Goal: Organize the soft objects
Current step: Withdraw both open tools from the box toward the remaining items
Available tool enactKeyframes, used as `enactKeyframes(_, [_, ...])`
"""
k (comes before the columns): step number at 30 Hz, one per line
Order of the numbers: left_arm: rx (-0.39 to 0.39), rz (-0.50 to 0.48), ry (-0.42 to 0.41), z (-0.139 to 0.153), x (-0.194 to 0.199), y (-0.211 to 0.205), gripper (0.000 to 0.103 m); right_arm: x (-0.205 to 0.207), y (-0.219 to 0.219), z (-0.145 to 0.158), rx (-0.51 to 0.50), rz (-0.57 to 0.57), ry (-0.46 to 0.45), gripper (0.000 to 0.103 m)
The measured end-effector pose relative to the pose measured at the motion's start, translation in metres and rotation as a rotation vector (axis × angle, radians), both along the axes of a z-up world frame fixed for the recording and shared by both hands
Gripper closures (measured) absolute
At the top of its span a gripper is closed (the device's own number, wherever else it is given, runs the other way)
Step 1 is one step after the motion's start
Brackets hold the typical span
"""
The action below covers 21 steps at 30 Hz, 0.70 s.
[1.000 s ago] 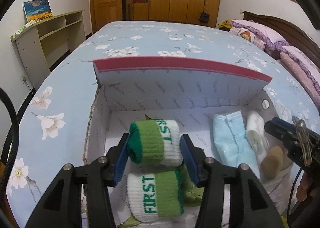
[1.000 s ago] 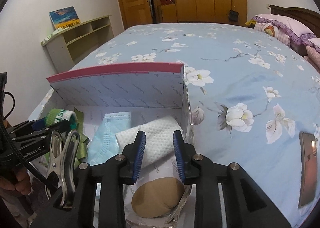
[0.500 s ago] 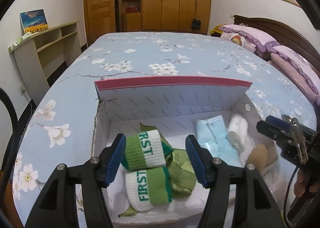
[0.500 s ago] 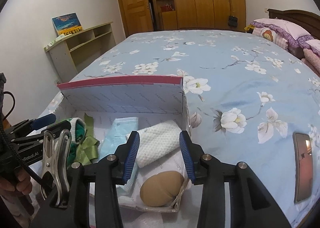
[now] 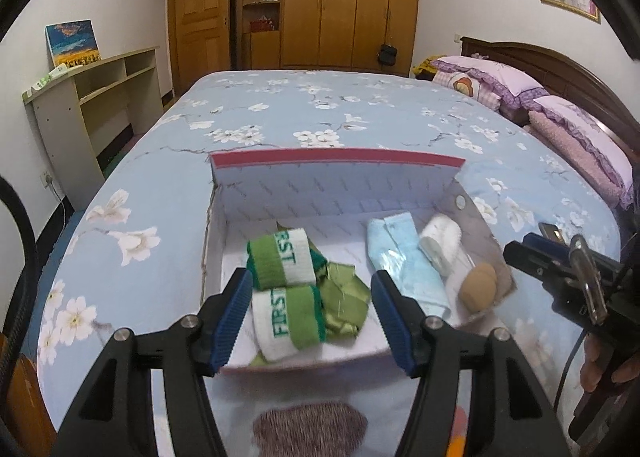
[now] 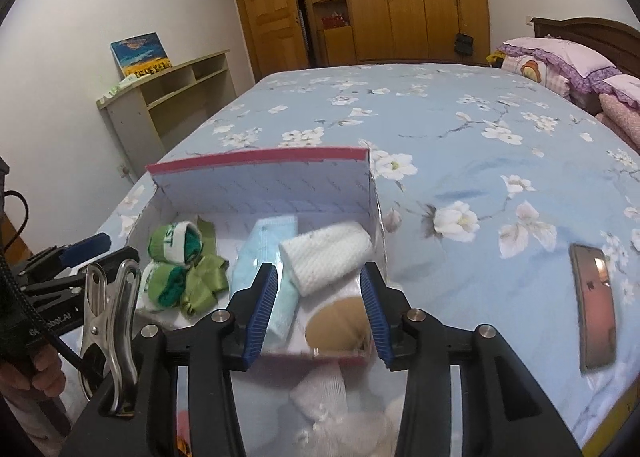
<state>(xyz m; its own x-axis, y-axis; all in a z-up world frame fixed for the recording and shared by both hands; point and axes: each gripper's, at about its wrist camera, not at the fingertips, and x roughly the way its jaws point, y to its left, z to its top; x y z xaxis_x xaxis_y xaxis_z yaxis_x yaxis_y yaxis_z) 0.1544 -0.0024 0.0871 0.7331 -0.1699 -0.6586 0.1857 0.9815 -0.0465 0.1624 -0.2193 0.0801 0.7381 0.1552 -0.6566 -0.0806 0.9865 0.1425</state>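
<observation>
- A white box (image 5: 400,193) with a red-edged raised lid is seen on the flowered blue bedspread (image 5: 280,113), near the foot of the bed.
- In the left part of the box, two rolled green-and-white socks (image 5: 282,263) are laid one behind the other, touching, with a crumpled green ribbon (image 5: 344,303) just beside them on the right.
- In the right part, a folded light-blue cloth (image 5: 404,257) is laid next to a white rolled cloth (image 5: 440,243); a tan rounded item (image 5: 478,287) is placed in the near right corner.
- The left gripper (image 5: 310,317) is held above the near edge of the box with its jaws released; they have just been opening, and nothing is pressed between the blue pads, the socks being seen beyond them.
- The right gripper (image 6: 320,309) is held over the right part of the box, its jaws likewise released and just opened; the white rolled cloth (image 6: 328,257) and tan item (image 6: 340,323) are seen past the pads, not gripped.
- A phone (image 6: 594,305) is laid on the bedspread, well apart to the right of the box.
- More soft items, white ones and a brownish one, are seen blurred below the grippers, outside the box.
</observation>
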Motion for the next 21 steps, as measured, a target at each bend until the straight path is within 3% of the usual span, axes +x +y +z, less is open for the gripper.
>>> enactKeyframes(21, [-0.042,0.034,0.091,-0.032,-0.069,0.018,0.038,-0.111,-0.011,-0.039,0.022,0.044,0.132,0.058])
